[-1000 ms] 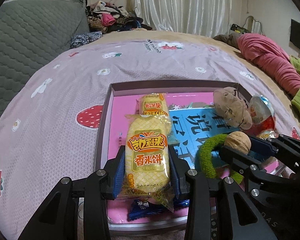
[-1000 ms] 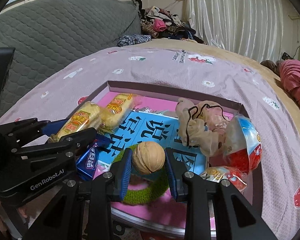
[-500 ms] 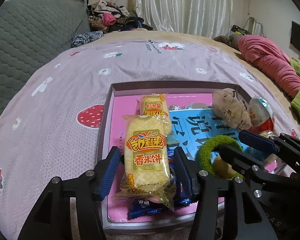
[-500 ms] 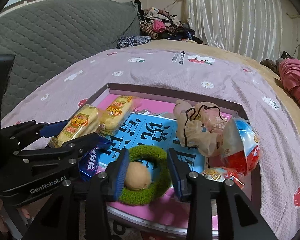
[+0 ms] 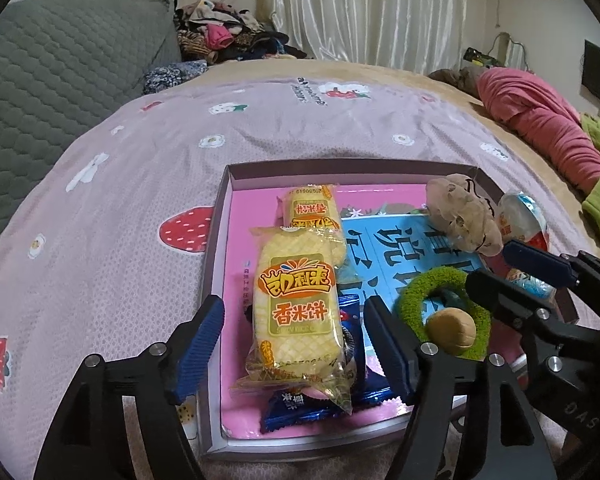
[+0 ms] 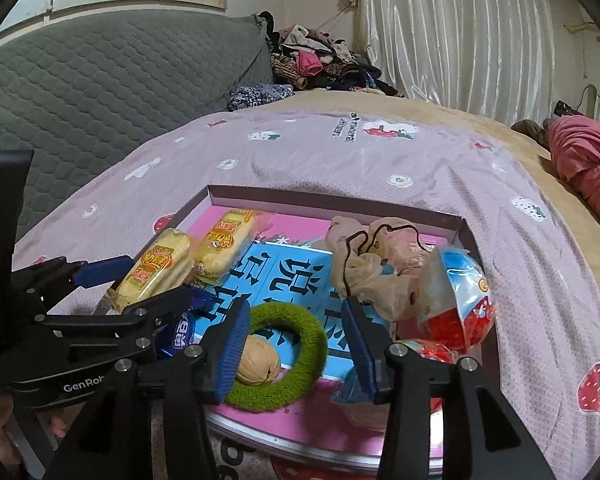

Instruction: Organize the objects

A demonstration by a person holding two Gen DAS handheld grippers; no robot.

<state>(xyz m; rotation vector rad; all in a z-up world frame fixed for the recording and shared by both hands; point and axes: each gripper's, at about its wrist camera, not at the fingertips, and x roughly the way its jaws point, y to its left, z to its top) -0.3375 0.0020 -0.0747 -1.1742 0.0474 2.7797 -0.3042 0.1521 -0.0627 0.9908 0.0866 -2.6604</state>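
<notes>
A shallow box (image 5: 340, 170) with a pink floor lies on the bed. My left gripper (image 5: 293, 308) is opening, its jaws on either side of a yellow rice-cracker packet (image 5: 296, 264) and clear of it. The packet rests on blue-wrapped sweets (image 5: 292, 412), with a second packet (image 5: 310, 208) behind it. My right gripper (image 6: 296, 312) is also opening, over a green fuzzy ring (image 6: 314, 354). A walnut (image 6: 258, 360) lies inside the ring, beside the left pad. From the right wrist, the left gripper (image 6: 158, 278) shows at the left.
A beige pouch (image 6: 364, 264) and a red-and-blue toy egg (image 6: 456, 300) fill the box's right side. The box sits on a lilac strawberry-print cover (image 5: 140, 200). A grey quilted headboard (image 6: 100, 80) stands at the left, pink clothing (image 5: 540, 120) lies far right.
Both grippers' jaws have widened. The left let go of the rice-cracker packet, which settled in the box. The right released the walnut, which dropped into the green ring.
</notes>
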